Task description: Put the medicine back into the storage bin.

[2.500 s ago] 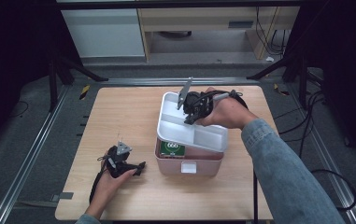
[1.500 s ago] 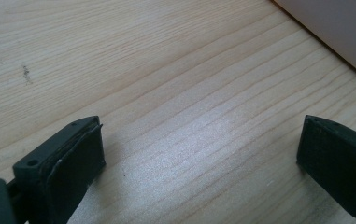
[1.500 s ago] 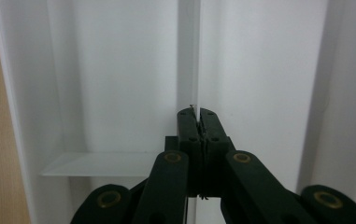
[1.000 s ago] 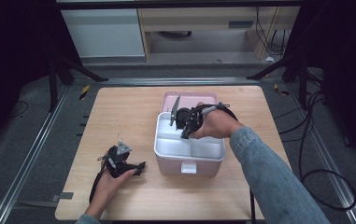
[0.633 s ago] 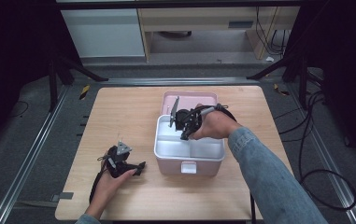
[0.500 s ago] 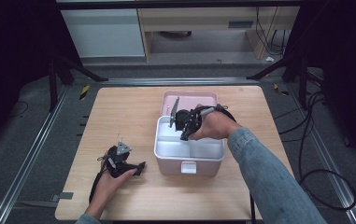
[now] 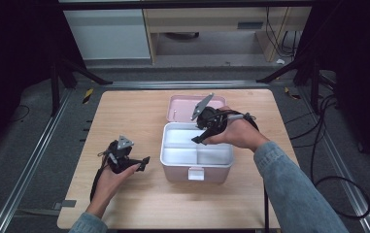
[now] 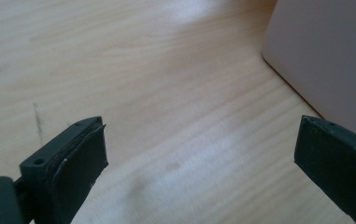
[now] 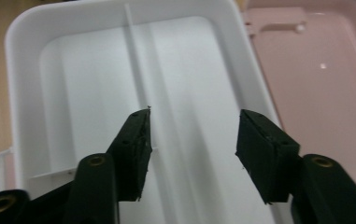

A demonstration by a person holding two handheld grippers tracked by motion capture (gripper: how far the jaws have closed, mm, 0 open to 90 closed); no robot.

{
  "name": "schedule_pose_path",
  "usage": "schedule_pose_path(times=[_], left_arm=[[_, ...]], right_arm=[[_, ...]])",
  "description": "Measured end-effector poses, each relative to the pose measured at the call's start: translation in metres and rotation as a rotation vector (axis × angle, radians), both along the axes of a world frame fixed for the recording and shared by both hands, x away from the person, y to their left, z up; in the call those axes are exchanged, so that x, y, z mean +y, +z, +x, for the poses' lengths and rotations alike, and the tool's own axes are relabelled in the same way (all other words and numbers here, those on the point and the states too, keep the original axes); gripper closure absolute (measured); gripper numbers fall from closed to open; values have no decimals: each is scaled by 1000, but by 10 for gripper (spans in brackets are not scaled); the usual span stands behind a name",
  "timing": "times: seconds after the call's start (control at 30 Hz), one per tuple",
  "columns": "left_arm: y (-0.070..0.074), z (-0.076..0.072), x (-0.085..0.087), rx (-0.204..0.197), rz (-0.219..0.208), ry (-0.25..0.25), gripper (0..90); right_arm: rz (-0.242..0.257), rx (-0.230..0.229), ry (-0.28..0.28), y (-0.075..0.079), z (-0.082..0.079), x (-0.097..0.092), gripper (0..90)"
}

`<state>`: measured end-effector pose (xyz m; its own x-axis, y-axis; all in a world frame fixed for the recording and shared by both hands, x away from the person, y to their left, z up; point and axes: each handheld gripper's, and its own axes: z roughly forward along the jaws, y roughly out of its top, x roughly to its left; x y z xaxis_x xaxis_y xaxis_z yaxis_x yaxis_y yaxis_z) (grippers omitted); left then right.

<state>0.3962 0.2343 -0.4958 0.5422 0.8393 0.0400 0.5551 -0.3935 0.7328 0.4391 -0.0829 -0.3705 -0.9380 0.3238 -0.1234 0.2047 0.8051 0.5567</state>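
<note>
Dark floor and metal rails surround our wooden table [image 7: 124,116], and beyond its far edge stands a pale cabinet [image 7: 109,34] beside a wooden shelf [image 7: 207,24].

Near the middle of the table we see a pink box [image 7: 194,172] with a white tray [image 7: 182,156] seated in its top. The tray is split into compartments by thin walls, and all of them look bare. The pink lid [image 7: 182,104] lies open and flat on the table behind the box, touching its far side. A small latch [image 7: 195,173] shows on the front wall of the box.

Our right tongs [image 7: 199,140] hang just over the far part of the tray, held by the right hand [image 7: 238,133], whose denim sleeve [image 7: 294,194] comes in from the lower right. In the right gripper view the two black jaws stand spread with nothing between them; below them lie the white tray [image 9: 73,70] and one of its dividers, with the pink lid [image 9: 316,60] off to the side.

Our left tongs [image 7: 146,162] rest low on the table to the left of the box, near it but apart, in the left hand [image 7: 112,177]. In the left gripper view their jaws stand wide apart and empty over bare wood [image 8: 143,93], with the box's pink wall [image 8: 325,51] at the upper right.
</note>
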Motion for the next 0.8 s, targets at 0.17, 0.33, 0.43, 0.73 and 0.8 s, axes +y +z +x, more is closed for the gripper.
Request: schedule_pose_path(times=[0.17, 0.33, 0.43, 0.73, 0.8], left_arm=[[19, 23, -9, 9, 14, -3, 23], [38, 51, -15, 16, -10, -11, 27], [47, 65, -19, 16, 4, -3, 35], [73, 101, -38, 31, -13, 17, 76], [78, 109, -43, 34, -28, 20, 86]], right_arm=[[58, -67, -170, 4, 3, -22, 365], [119, -83, -297, 4, 13, -38, 338], [139, -86, -357, 3, 21, -47, 349], [204, -101, -550, -4, 56, -72, 473], [202, -106, -580, -7, 63, -74, 452]])
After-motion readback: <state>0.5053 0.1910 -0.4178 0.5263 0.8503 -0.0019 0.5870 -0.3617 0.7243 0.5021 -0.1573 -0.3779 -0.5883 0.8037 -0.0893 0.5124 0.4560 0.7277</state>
